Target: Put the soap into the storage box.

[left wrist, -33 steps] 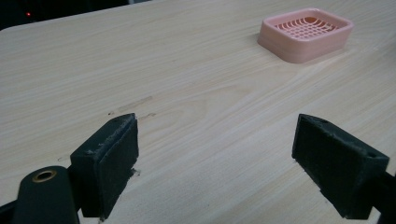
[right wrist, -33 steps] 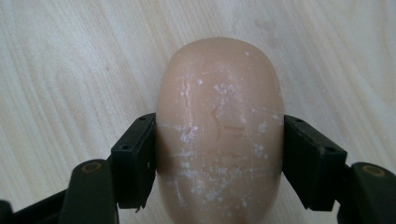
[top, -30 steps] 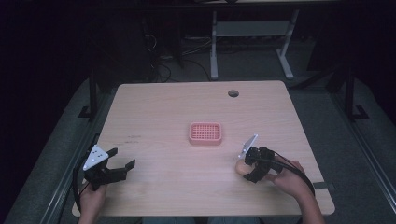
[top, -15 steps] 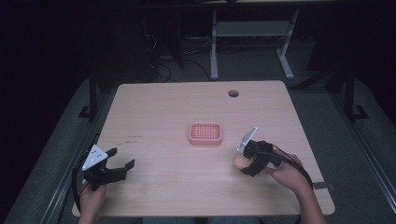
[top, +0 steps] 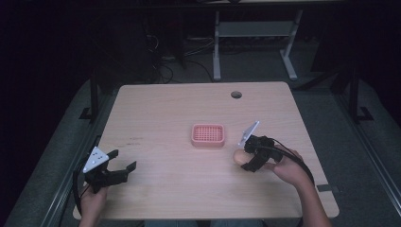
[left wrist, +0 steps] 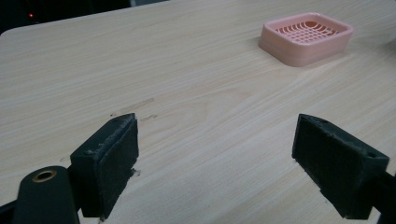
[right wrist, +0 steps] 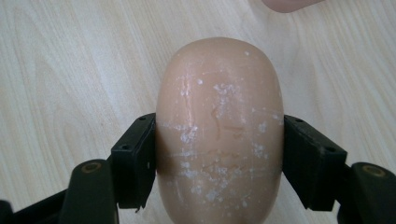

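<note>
Peach-coloured and waxy, the soap bar sits clamped across its short width in your right gripper, both pads pressed flat against its long sides, with its rounded end sticking out past the jaws. From above, you hold it just clear of the wooden table, to the right of and slightly nearer you than the pink soap dish, which stands near the middle of the table. Expect the bar to be light and stiff, hard enough not to give under the pads, though the white scuffs and flakes on its face suggest the surface marks easily. Its curved, smooth sides are probably the real risk: a rounded bar can squirt forward out of a squeeze, so the mid-length hold you have now looks like the sound one, and a level, unhurried carry would suit it better than a tilt. Your left gripper rests at the near left corner with its jaws spread wide and nothing between them, well apart from both the bar and the dish, whose slotted floor and low rim look ready to take the bar lying flat.
</note>
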`<state>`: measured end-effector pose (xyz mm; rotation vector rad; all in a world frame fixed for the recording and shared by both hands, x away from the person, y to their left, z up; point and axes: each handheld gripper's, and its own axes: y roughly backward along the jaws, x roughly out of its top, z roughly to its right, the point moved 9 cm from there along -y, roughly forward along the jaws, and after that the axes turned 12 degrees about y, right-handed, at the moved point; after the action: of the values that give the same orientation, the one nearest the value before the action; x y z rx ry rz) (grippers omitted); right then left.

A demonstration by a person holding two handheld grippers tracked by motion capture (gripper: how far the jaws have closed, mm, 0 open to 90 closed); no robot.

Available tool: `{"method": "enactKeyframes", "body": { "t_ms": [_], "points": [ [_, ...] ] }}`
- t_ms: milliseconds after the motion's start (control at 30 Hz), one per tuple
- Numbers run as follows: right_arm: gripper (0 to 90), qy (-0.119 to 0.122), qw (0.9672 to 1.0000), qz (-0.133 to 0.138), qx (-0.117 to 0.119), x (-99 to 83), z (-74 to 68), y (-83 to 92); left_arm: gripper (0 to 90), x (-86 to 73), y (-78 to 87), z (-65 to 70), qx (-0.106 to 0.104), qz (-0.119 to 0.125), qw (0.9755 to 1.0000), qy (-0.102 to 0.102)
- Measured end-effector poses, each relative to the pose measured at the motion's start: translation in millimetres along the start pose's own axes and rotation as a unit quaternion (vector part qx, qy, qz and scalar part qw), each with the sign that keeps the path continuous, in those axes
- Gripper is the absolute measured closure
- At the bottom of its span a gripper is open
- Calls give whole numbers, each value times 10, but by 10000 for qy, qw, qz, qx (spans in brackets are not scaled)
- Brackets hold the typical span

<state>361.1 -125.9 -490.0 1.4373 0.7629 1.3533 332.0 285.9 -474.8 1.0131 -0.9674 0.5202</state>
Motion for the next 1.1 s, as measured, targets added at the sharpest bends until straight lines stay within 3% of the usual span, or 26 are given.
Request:
{"method": "enactKeyframes", "body": {
  "t_ms": [1100],
  "points": [
    [321,138,9997,201,50,300,256,41,143,36,-32,5,-35,44,10000,50]
  ]
}}
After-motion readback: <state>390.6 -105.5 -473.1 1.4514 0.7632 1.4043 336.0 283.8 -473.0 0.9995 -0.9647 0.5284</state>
